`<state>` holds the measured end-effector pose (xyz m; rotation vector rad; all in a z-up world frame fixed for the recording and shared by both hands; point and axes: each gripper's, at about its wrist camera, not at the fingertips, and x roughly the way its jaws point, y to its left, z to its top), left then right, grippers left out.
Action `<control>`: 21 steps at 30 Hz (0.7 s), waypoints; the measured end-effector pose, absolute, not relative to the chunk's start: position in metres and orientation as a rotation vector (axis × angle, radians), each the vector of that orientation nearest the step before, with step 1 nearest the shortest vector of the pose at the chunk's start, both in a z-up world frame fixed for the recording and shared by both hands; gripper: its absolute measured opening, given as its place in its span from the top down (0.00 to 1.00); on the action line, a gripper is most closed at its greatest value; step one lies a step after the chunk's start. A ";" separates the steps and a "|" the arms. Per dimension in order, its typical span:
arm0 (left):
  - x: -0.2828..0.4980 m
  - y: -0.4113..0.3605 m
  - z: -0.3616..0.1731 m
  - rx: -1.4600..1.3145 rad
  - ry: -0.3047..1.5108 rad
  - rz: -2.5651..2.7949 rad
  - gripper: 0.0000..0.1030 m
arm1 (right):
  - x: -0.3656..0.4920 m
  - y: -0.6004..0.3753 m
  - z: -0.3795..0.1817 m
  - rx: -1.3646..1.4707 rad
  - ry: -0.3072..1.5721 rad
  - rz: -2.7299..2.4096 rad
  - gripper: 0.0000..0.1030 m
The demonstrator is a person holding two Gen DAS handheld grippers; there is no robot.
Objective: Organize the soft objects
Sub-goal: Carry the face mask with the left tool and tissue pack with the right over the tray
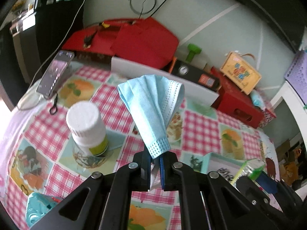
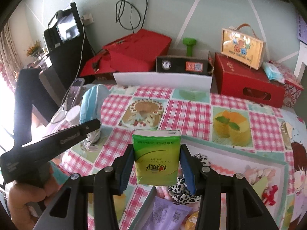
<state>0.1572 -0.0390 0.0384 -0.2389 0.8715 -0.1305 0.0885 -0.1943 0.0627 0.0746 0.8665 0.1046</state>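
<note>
left hand-held gripper (image 1: 157,160) is clamped on one short edge of the blue face mask (image 1: 151,111), which hangs clear above the bench (image 1: 201,132); thin hold, may slip. right hand-held gripper (image 2: 157,167) grips the green tissue pack (image 2: 157,156) over the tray (image 2: 284,164); squeeze may deform it.

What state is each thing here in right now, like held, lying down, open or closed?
Blue face mask: folded, pinched at one end, lifted off the table.
Left gripper: shut on the mask.
Green tissue pack: upright between the pads, held.
Right gripper: clamped on the tissue pack.
White bottle: standing, cap on.
Phone: propped up, screen lit.
</note>
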 end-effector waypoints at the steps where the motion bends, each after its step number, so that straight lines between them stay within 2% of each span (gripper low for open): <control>1: 0.155 -0.040 0.044 -0.235 0.859 -0.139 0.93 | 0.087 -0.195 0.066 0.073 0.859 0.102 0.52; 11: 0.128 -0.058 0.078 -0.201 0.789 -0.236 0.93 | 0.069 -0.219 0.095 0.080 0.786 0.033 0.52; 21: 0.112 -0.102 0.083 -0.129 0.794 -0.351 0.93 | 0.045 -0.294 0.105 0.190 0.763 -0.159 0.52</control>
